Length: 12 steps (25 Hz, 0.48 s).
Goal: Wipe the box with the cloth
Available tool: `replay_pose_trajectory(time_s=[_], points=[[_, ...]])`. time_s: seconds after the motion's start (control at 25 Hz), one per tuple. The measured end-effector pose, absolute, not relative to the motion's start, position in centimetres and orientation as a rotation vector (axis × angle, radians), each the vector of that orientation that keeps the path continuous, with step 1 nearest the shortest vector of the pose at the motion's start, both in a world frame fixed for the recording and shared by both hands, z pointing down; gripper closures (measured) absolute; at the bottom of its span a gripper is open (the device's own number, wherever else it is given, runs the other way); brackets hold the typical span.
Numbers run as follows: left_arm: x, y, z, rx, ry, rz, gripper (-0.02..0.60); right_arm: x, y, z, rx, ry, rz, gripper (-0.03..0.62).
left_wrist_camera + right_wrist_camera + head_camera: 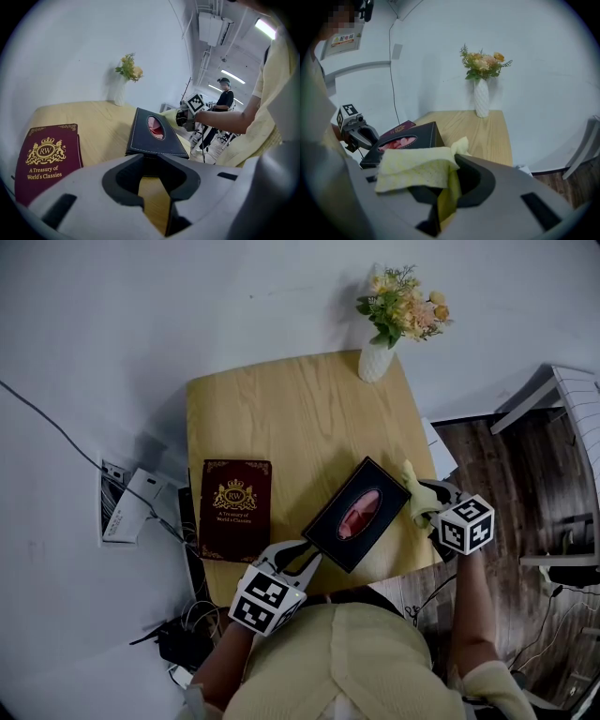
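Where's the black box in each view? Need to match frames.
Head view: box at centre, slightly right.
Left gripper view: box at centre, just beyond the jaws.
Right gripper view: box left of centre, behind the yellow cloth.
Shared landmark: white vase of flowers at the table's far edge.

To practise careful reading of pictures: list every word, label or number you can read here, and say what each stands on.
"RW": gold crest on the red book cover.
"A Treasury of World's Classics": same cover, below the crest.
Wall label: print too blurred to read.
Box and cloth: no print visible.
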State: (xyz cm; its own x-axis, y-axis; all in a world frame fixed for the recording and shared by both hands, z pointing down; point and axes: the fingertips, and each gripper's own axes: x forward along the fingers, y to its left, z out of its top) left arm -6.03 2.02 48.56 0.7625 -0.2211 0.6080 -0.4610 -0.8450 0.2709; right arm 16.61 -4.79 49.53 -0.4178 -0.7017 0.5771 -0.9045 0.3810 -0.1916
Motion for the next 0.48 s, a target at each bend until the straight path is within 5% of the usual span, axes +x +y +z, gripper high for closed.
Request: replay_pose_trajectory(time_s=[0.48], points=[[-6.7, -2.4, 48.0, 2.604, -0.618, 0.836, 0.499, 16.8, -4.1, 49.6, 1.497, -2.222, 0.727, 0.554]])
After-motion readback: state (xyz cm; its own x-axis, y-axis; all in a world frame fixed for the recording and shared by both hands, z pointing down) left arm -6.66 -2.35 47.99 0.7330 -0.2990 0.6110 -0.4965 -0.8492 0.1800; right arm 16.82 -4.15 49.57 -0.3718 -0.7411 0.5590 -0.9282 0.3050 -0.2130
